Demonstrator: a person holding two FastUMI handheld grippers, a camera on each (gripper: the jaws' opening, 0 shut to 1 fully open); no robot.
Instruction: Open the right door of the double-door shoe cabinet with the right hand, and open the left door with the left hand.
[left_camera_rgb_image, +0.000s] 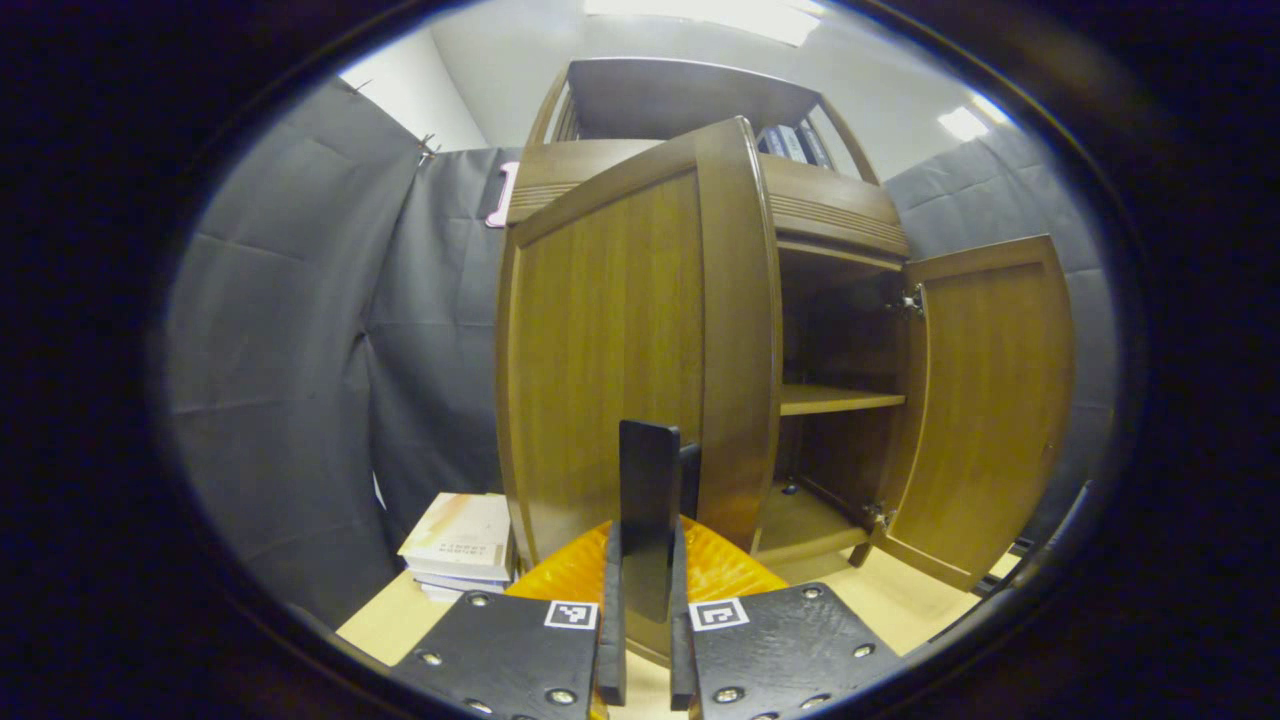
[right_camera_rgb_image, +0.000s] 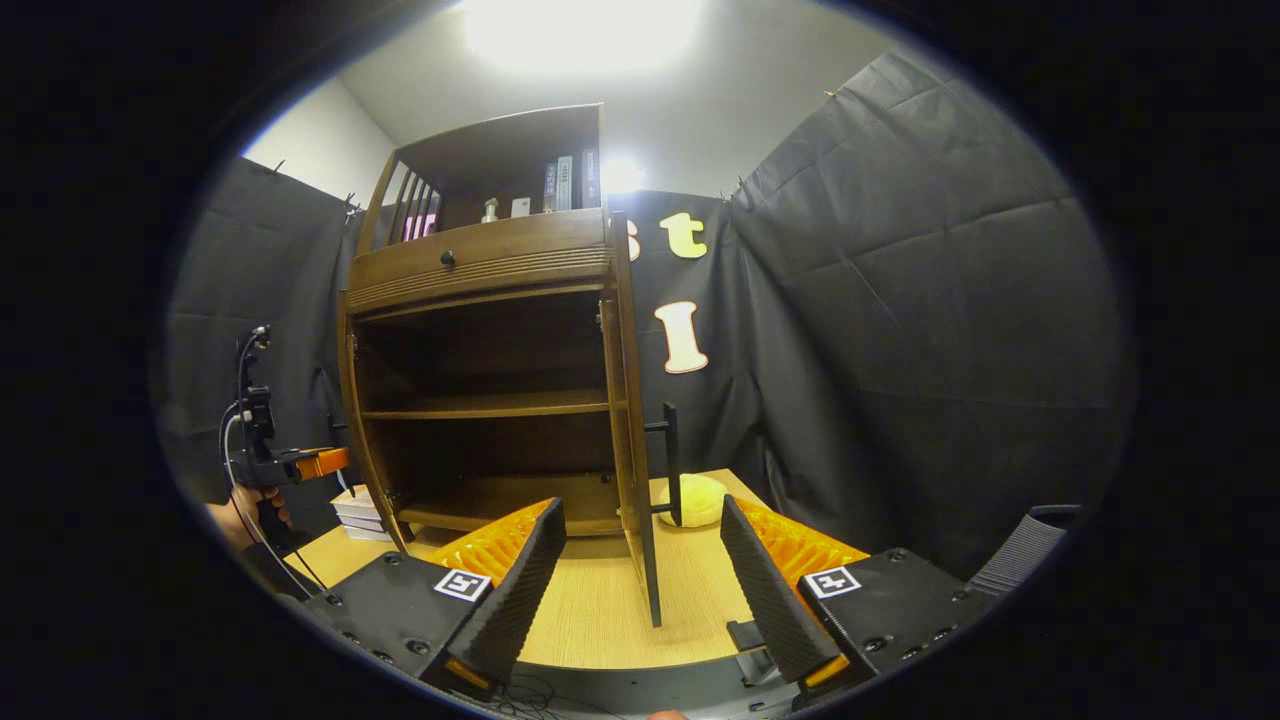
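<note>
Pale wood counter (right_camera_rgb_image: 600, 610) in a booth of black cloth walls (right_camera_rgb_image: 900, 300) carries the brown wooden double-door shoe cabinet (right_camera_rgb_image: 480, 270), standing upright at centre.

Both doors stand open. In the left gripper view the left door (left_camera_rgb_image: 620, 340) fills 12 o'clock, swung out toward the camera with its outer face showing; the right door (left_camera_rgb_image: 990, 400) hangs open at 3 o'clock, inner face and hinges visible. Between them the cabinet's inside shows a middle shelf (left_camera_rgb_image: 840, 400) and a bottom board.

In the right gripper view the right door (right_camera_rgb_image: 635, 430) is seen edge-on at 6 o'clock, its dark bar handle (right_camera_rgb_image: 672, 465) sticking out on the right side.

Left hand-held gripper (left_camera_rgb_image: 648, 520): fingers pressed close together on the left door's dark upright handle (left_camera_rgb_image: 650, 480), pinching it. Right hand-held gripper (right_camera_rgb_image: 640, 570): fingers spread wide, apart from the door, the door's edge standing between them farther off.

Above the doors is a drawer with a small dark knob (right_camera_rgb_image: 448, 259); the open top shelf holds upright books (right_camera_rgb_image: 565, 183).

Stack of books (left_camera_rgb_image: 462, 545) lies on the counter at 8 o'clock in the left gripper view, beside the cabinet. Yellow rounded thing (right_camera_rgb_image: 700, 498) lies on the counter behind the right door. At 9 o'clock in the right gripper view a person's hand (right_camera_rgb_image: 262, 512) holds the other gripper near the cabinet's left side.
</note>
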